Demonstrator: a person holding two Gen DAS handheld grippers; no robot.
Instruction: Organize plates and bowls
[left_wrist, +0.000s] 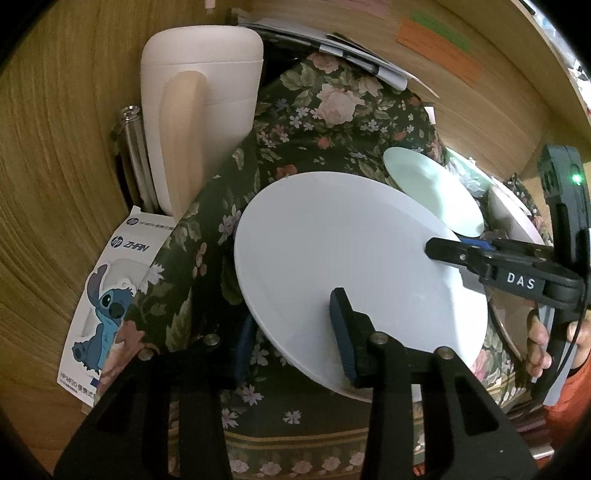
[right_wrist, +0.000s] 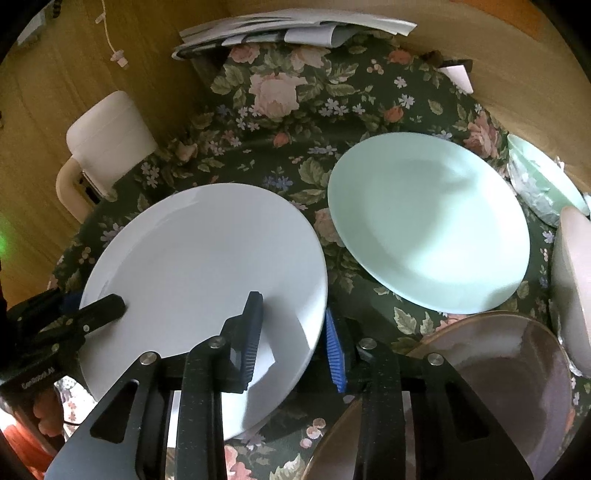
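Both sets of jaws have closed in on the white plate (right_wrist: 207, 266), the left gripper (left_wrist: 291, 332) on one edge and the right gripper (right_wrist: 291, 339) on the opposite edge, one pad above the rim and one beneath; whether the pads actually press I cannot tell. The plate sits tilted over the floral-clothed table (right_wrist: 280, 122). It looks stiff, glazed, slippery and breakable, so the rim is the sensible hold. Just beyond the right jaws lies the pale green plate (right_wrist: 428, 221), beside them a brown bowl (right_wrist: 509, 384); beyond the left jaws stands a cream jug (left_wrist: 207, 107).
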